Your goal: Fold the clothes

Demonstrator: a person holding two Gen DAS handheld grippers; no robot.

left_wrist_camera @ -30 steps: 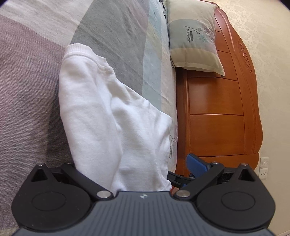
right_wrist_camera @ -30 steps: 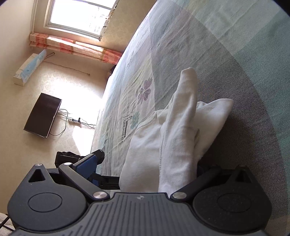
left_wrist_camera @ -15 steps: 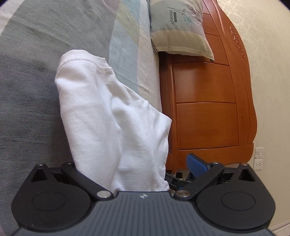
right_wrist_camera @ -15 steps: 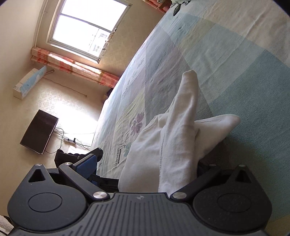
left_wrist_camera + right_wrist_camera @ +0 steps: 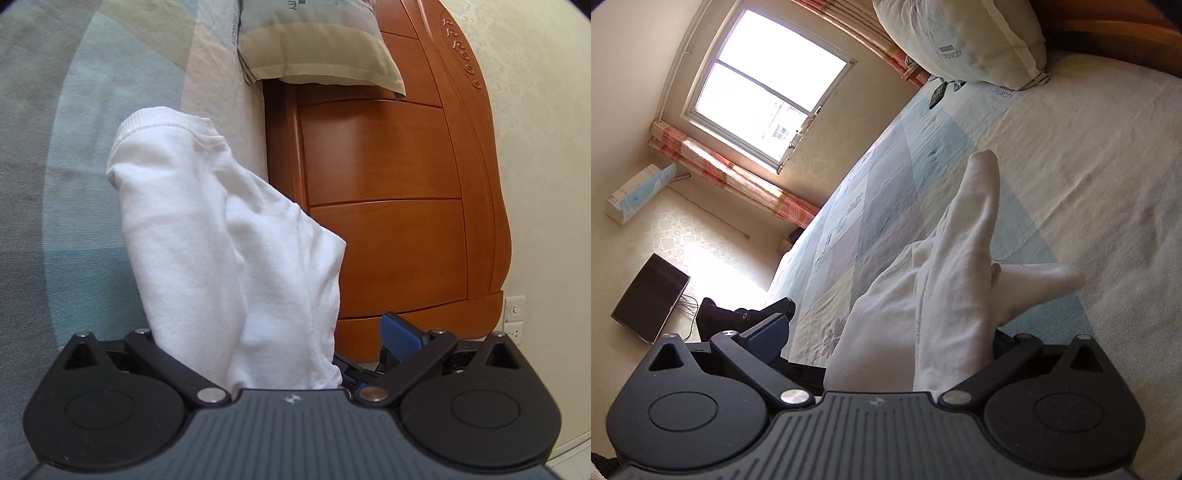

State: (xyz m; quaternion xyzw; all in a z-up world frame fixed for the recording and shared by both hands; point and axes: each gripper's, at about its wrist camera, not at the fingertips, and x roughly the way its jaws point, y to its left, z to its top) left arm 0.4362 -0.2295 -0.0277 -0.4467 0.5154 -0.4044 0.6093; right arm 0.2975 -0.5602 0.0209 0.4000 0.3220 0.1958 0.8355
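A folded white garment (image 5: pixel 207 236) hangs in front of the left wrist camera, ribbed edge farthest out, clear of the patchwork bedspread (image 5: pixel 55 184). My left gripper (image 5: pixel 280 328) is shut on it; one blue finger (image 5: pixel 400 334) shows and cloth hides the other. In the right wrist view the same white garment (image 5: pixel 945 288) runs out from my right gripper (image 5: pixel 886 336), which is shut on it. One blue finger (image 5: pixel 768 332) shows there, and a loose corner points right above the bedspread (image 5: pixel 1089 166).
A pillow (image 5: pixel 314 40) lies at the head of the bed against the orange wooden headboard (image 5: pixel 388 177). A second pillow (image 5: pixel 960 40) and a dark remote (image 5: pixel 936 96) lie near it. The window (image 5: pixel 764 88) and a dark screen (image 5: pixel 650 295) are on the far side.
Both grippers have carried the white garment up the bed toward the pillows and headboard. The garment keeps its shape in both grips.
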